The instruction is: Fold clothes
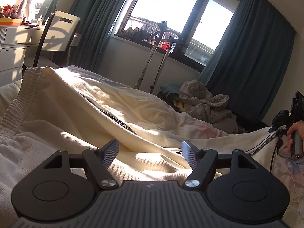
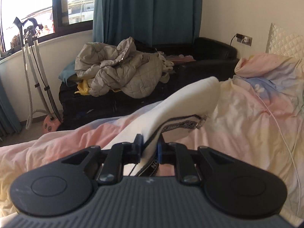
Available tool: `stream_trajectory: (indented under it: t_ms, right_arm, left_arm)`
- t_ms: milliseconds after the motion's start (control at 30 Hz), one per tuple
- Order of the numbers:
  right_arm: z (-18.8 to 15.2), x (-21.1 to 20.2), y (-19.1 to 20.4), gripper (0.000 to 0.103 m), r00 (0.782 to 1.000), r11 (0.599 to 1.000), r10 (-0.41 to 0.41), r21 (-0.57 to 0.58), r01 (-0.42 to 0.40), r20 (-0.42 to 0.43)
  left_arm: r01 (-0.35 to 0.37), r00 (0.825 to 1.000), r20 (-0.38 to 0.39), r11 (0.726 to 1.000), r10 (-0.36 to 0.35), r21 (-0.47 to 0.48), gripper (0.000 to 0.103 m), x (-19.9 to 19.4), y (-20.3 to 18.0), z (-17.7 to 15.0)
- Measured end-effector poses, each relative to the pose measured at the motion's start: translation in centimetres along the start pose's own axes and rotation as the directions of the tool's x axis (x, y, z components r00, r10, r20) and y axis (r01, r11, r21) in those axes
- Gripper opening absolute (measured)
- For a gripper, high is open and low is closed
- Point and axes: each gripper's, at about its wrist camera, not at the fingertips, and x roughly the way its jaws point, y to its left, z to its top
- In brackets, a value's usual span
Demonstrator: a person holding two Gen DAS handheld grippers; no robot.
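Cream sweatpants (image 1: 91,98) with a black lettered side stripe lie spread across the bed, elastic waistband at the left. My left gripper (image 1: 150,148) is open just above the cream fabric, with nothing between its fingers. My right gripper (image 2: 149,148) is shut on the striped leg end of the cream sweatpants (image 2: 180,106) and holds it lifted off the bedding. The right gripper also shows in the left wrist view (image 1: 279,128) at the far right, pinching the stripe edge.
A pastel pink and blue duvet (image 2: 247,117) covers the bed, with a thin white cable (image 2: 281,133) across it. A black sofa (image 2: 209,60) holds a grey quilted jacket (image 2: 121,68). A garment steamer (image 2: 34,72) stands by the window. A chair (image 1: 57,34) and a dresser stand at the left.
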Motion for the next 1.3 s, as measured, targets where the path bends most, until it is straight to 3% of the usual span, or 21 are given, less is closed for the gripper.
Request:
stream_trajectory:
  t_ms: [67,133,267,400,567,633,800,833,867,933,1000,1133,1233,1300]
  right_arm:
    - [-1.3,1.1,-1.7,0.029,1.0,1.0,0.0,0.0,0.0,-0.005]
    - [-2.6,1.8,-3.7,0.05,0.999,0.999,0.035,0.028,-0.035,-0.006]
    - [-5.2,1.0,-7.7,0.053,0.983,0.964,0.183,0.193,-0.185,0.025]
    - [-10.2,-0.1,-11.5,0.056,0.949,0.863,0.313,0.423,-0.275,-0.023]
    - [-14.4,2.3,-12.5,0.057,0.942,0.858,0.317,0.457,-0.235,-0.11]
    - [-16.2,4.2,-12.8,0.058,0.925,0.834,0.355,0.493,-0.248,-0.136]
    - [-17.2,5.2,-12.8,0.054,0.902,0.772,0.43,0.534,-0.345,-0.038]
    - [-16.5,4.5,-12.4,0.036,0.903,0.779,0.43,0.512,-0.361,-0.017]
    - [-15.8,3.9,-12.1,0.008,0.903,0.786,0.43,0.491,-0.376,0.004]
    - [-14.5,2.3,-11.3,0.006,0.905,0.806,0.423,0.436,-0.401,0.05]
    - [-13.0,-0.3,-10.5,0.005,0.917,0.856,0.38,0.329,-0.398,0.122]
    - [-10.0,-4.7,-8.5,0.005,0.956,0.958,0.241,0.118,-0.262,0.169]
    - [-9.3,-6.7,-7.4,0.006,0.96,0.984,0.179,-0.025,-0.178,0.214]
    - [-9.7,-6.5,-7.7,0.006,0.964,0.982,0.19,-0.029,-0.188,0.185]
  left_arm:
    - [-0.004,1.0,-0.011,1.0,0.005,0.01,0.076,0.5,-0.1,-0.2]
    - [-0.004,1.0,-0.022,1.0,0.004,0.016,0.076,0.9,-0.3,-0.5]
    - [0.001,0.999,-0.04,1.0,0.0,0.027,0.076,1.3,-0.5,-0.9]
    - [0.005,0.999,-0.044,0.999,-0.004,0.034,0.076,1.1,-0.8,-1.3]
    - [0.003,0.999,-0.04,0.999,-0.001,0.049,0.076,0.7,-1.2,-1.7]
    - [0.003,0.999,-0.032,0.998,-0.001,0.058,0.076,0.7,-1.4,-1.9]
    - [0.0,0.999,-0.036,0.998,0.002,0.055,0.076,1.3,-1.6,-2.3]
    - [-0.001,0.999,-0.037,0.998,0.003,0.059,0.076,1.4,-1.6,-2.3]
    - [-0.003,0.999,-0.036,0.998,0.006,0.066,0.076,1.5,-1.7,-2.4]
    - [-0.008,0.999,-0.036,0.997,0.011,0.079,0.076,1.5,-1.9,-2.6]
    - [-0.004,0.999,-0.039,0.997,0.007,0.08,0.076,1.4,-2.0,-2.6]
    - [0.005,1.0,-0.029,0.996,-0.002,0.088,0.076,0.9,-2.3,-2.6]
    - [0.011,1.0,-0.023,0.995,-0.009,0.099,0.076,0.7,-2.5,-2.6]
    - [0.014,1.0,-0.025,0.994,-0.011,0.11,0.076,0.7,-2.7,-2.7]
